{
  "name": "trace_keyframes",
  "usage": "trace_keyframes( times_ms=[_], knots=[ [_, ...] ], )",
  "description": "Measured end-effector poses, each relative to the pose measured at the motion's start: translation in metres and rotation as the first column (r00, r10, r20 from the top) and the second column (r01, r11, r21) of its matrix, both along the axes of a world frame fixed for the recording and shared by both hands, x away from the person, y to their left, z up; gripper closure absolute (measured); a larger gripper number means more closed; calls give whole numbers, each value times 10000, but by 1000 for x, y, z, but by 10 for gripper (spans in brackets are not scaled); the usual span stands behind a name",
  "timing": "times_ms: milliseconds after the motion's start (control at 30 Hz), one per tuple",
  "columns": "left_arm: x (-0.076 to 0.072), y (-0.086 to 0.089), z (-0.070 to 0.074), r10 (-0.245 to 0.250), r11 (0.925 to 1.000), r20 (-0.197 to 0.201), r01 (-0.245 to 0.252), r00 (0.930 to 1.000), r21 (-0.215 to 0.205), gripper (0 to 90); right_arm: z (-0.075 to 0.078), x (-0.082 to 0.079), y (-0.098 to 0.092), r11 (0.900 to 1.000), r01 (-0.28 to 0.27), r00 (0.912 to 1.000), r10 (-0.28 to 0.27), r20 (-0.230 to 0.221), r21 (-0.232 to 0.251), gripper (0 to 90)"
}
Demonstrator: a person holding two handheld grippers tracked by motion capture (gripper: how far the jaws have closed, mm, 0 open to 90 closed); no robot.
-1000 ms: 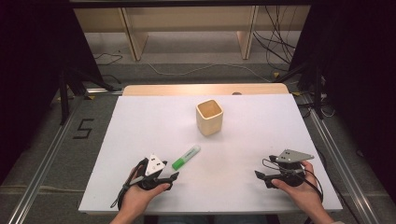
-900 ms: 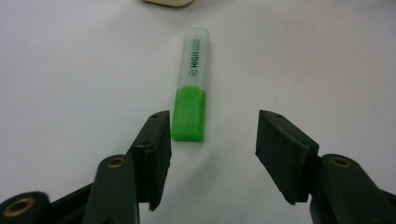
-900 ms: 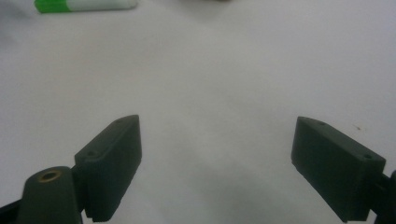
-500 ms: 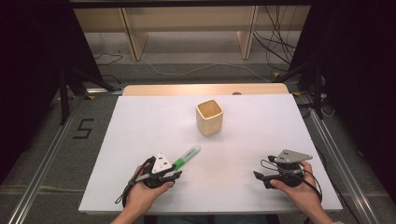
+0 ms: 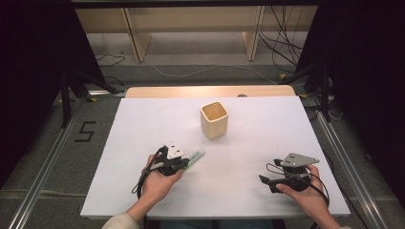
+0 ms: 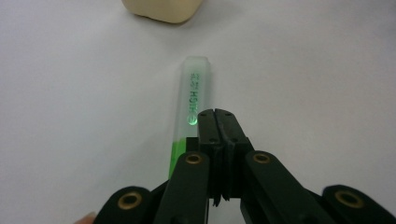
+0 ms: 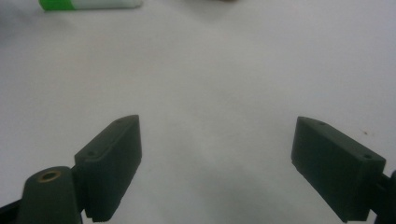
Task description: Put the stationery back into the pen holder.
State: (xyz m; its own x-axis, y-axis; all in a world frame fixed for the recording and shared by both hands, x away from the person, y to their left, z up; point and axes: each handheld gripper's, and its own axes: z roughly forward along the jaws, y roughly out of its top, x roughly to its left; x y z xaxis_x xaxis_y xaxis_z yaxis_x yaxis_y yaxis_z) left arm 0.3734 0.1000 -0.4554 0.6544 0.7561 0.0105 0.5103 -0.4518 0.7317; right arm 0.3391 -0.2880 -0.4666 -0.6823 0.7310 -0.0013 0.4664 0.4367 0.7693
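The left gripper [image 6: 218, 114] has just been closing, and its jaws now meet with nothing between them; the green marker [image 6: 190, 107] lies flat on the white table [image 5: 143, 124] just beside the tips, on their left in the left gripper view, so it appears missed. The marker's long axis runs away from the gripper toward the beige cup [image 5: 214, 119]. The right gripper [image 5: 267, 181] rests well apart with its jaws wide open and empty. Wooden shelving [image 5: 191, 19] and loose cables [image 5: 191, 71] lie beyond the table.
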Motion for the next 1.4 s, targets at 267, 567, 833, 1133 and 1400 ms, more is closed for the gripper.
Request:
trace_keyframes(
  times_ms=[267, 567, 833, 1133, 1400],
  knots=[
    [26, -11, -7, 423, 9988, -137, -420, 9990, 233, 898, 0, 0, -1, 10000, 39, 10000, -39, -9, 44, 169],
    [51, -22, -11, 815, 9956, -258, -802, 9963, 495, 899, 0, 0, 0, 10000, -14, 10000, 14, 14, 5, 169],
    [70, -34, -21, 913, 9939, -731, -863, 9931, 683, 899, -1, 0, -1, 10000, -25, 10000, 25, -10, 27, 169],
    [78, -39, -27, 978, 9916, -928, -891, 9909, 936, 900, 0, 0, -1, 10000, -41, 10000, 41, -5, 30, 169],
    [76, -41, -26, 722, 9941, -974, -636, 9926, 883, 900, 0, 0, -1, 10000, -45, 10000, 45, -4, 23, 169]
  ],
)
